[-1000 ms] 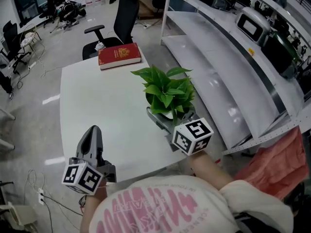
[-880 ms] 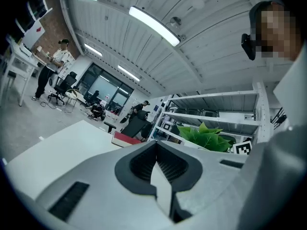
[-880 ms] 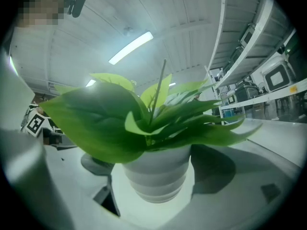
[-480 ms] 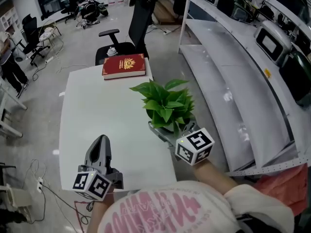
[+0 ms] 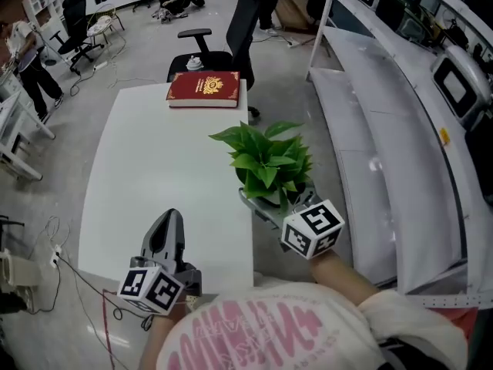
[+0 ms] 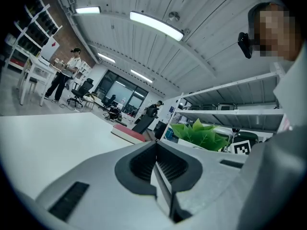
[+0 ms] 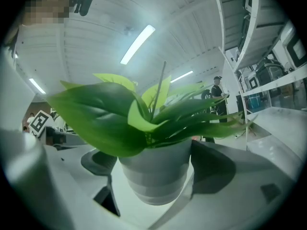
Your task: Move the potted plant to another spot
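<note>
Bright ceiling strip lights, fisheye edges, blurred foreground

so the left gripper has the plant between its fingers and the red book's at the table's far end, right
No, the right gripper has the plant between its fingers, as the right gripper view shows; the red book is at the table's far end.

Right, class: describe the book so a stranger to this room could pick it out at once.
Find the white table. At its far end, by the black office chair, lies the book, closed. Its dark red cover with a gold emblem sets it apart from the green potted plant at the table's right edge.
</note>
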`<state>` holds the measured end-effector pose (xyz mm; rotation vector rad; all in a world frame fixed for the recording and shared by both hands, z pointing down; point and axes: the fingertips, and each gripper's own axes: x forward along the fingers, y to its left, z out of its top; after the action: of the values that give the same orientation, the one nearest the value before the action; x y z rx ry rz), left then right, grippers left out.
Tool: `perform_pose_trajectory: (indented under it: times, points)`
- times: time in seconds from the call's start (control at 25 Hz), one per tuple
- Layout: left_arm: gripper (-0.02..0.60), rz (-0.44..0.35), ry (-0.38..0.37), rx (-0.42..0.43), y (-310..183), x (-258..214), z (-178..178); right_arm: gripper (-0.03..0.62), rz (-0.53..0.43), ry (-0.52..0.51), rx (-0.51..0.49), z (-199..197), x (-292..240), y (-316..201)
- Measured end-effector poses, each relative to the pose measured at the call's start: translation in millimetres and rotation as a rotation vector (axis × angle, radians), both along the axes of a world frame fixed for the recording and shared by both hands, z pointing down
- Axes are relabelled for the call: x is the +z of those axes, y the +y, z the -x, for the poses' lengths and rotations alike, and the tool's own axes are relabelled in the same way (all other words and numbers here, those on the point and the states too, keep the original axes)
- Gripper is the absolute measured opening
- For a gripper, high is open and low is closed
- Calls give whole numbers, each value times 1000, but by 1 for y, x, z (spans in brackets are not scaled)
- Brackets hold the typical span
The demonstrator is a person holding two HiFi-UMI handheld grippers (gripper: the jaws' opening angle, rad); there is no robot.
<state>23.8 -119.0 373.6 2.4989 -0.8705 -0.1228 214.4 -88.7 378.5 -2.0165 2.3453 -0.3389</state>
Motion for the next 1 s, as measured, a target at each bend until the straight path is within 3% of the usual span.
perform_pose_trajectory:
  times: [0.16, 0.44, 1.0]
  points:
    - [3, 5, -22, -22, 11, 3, -5, 492, -6, -27, -2, -13, 3, 3]
    - [3, 28, 2, -35, 1, -3, 14, 491, -6, -9, -7, 6, -5, -3]
    - [3, -1, -8, 32, -5, -4, 36, 491, -35, 53, 42, 26, -18, -7]
